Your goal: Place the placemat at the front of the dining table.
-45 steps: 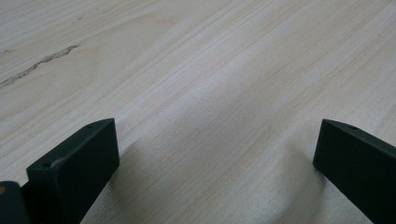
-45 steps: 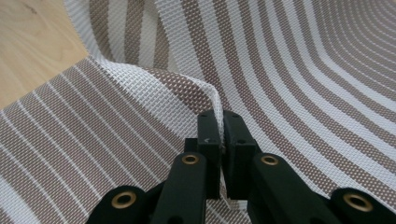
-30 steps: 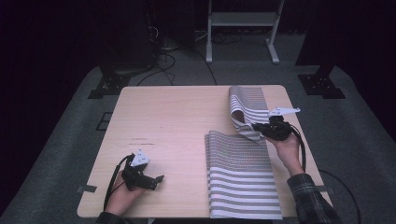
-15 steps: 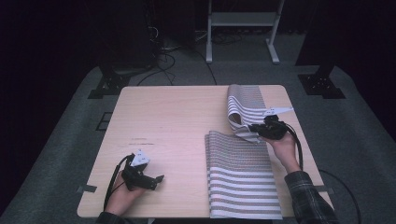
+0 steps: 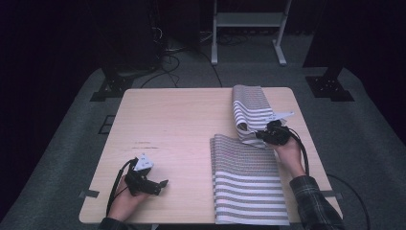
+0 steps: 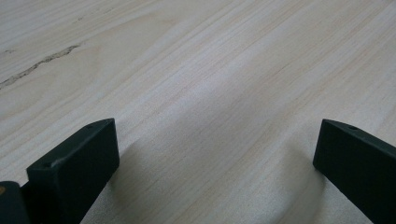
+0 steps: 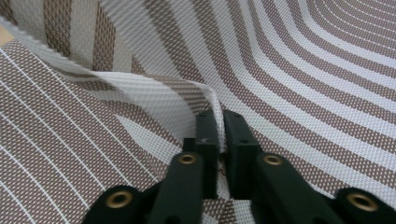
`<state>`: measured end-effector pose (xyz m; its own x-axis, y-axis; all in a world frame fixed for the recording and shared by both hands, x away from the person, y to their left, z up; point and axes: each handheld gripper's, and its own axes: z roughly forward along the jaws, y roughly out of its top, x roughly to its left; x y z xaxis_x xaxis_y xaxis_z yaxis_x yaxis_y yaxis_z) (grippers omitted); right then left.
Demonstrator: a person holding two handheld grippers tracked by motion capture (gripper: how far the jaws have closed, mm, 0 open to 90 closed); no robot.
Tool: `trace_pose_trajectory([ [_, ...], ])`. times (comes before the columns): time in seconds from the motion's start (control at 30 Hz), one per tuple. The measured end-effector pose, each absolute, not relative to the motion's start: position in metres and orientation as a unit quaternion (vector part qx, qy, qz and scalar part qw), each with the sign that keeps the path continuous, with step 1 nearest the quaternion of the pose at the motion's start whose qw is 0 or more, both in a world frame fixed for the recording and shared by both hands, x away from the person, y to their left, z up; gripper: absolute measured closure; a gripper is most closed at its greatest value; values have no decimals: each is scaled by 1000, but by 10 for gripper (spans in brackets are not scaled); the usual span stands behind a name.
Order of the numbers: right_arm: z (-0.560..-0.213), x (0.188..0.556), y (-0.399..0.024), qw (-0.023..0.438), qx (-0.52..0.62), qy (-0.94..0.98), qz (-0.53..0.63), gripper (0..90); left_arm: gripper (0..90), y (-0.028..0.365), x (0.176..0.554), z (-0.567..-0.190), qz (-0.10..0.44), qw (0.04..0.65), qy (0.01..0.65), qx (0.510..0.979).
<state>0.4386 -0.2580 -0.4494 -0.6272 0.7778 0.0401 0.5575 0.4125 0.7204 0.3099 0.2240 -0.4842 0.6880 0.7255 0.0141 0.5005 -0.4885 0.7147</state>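
Two brown-and-white striped mats lie on the right of the wooden table (image 5: 182, 120). One mat (image 5: 246, 184) lies flat near the front edge. The other mat (image 5: 249, 105) lies behind it, its near end curled up and over. My right gripper (image 5: 262, 135) pinches that curled edge (image 7: 205, 91) low over the flat mat's (image 7: 51, 140) far end. Its jaws (image 7: 220, 116) have just been opening slightly, with the white edge still caught between them. My left gripper (image 5: 162, 187) rests on bare wood at the front left, jaws (image 6: 217, 140) wide apart and nothing between them.
Bare tabletop stretches across the left and middle. Beyond the table's far edge stand black stands (image 5: 115, 81), cables on the grey floor and a white frame (image 5: 249, 28). A sleeve (image 5: 316, 201) reaches in at the front right corner.
My right gripper has shifted a little left and lower with the mat's curled edge, bringing the fold closer to the flat mat. The left gripper has stayed where it was.
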Motion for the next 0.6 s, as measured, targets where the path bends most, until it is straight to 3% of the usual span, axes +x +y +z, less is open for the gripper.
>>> trace_pose_trajectory([
  [0.03, -448, 438, -258, 153, 402, 825, 366, 726, 0, 224, 310, -484, 159, 354, 362, 848],
  [0.07, -442, 436, -262, 140, 402, 818, 388, 599, 0, 224, 310, -484, 160, 353, 361, 848],
  [0.27, -423, 429, -279, 160, 418, 788, 424, 571, 0, 224, 310, -484, 160, 354, 362, 848],
  [0.6, -436, 438, -308, 183, 473, 774, 379, 500, 0, 224, 310, -484, 159, 353, 361, 848],
])
